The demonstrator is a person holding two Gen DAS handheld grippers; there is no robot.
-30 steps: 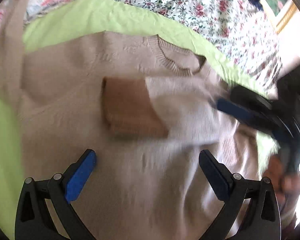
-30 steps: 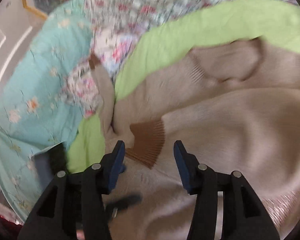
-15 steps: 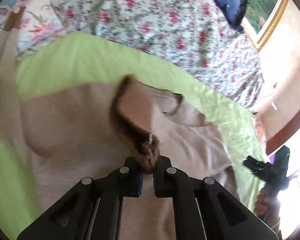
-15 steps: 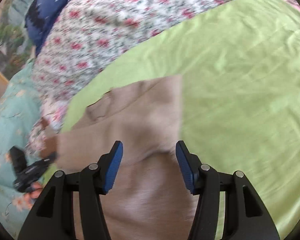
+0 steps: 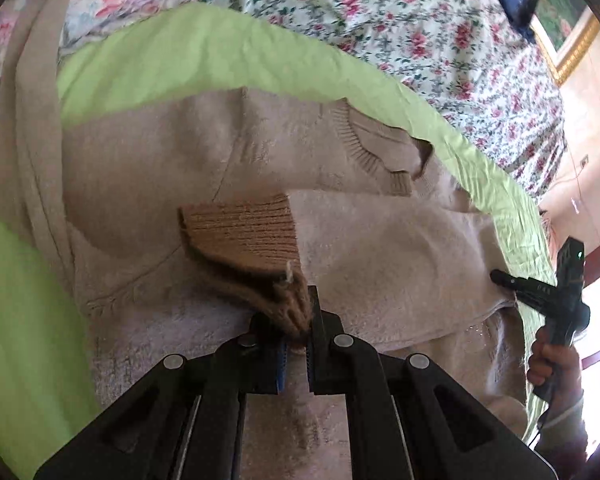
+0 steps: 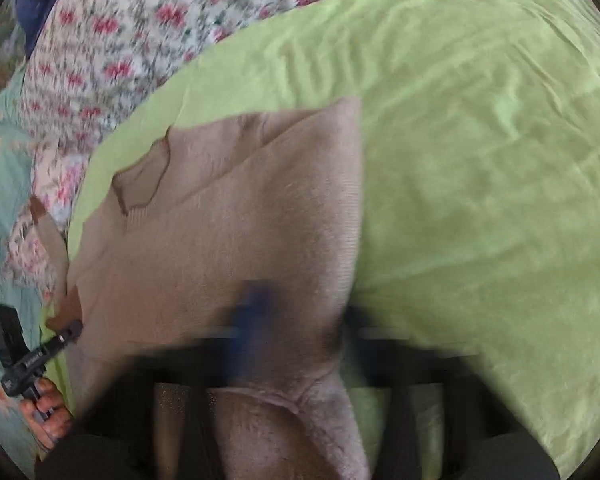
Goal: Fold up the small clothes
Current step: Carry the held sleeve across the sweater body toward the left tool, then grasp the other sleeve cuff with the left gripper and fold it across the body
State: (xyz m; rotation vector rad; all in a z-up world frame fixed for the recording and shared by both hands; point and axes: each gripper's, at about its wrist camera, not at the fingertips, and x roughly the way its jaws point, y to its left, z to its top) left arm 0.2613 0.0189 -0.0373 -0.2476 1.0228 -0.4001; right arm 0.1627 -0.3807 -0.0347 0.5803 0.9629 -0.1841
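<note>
The left claw (image 5: 296, 344) is clamped on the brown cuff (image 5: 240, 236); the right claw's (image 6: 300, 320) state I cannot tell through blur. A tug could rumple the sweater (image 5: 380, 248).

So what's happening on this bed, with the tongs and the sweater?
A person is folding a small beige sweater spread on a green cloth over a flowered bedspread. They hold a two-finger gripper in each hand. The left gripper is shut on the brown ribbed cuff of one sleeve, which lies across the sweater's chest. The right gripper is at the sweater's other edge; its own view is too blurred to tell whether it grips.
</note>
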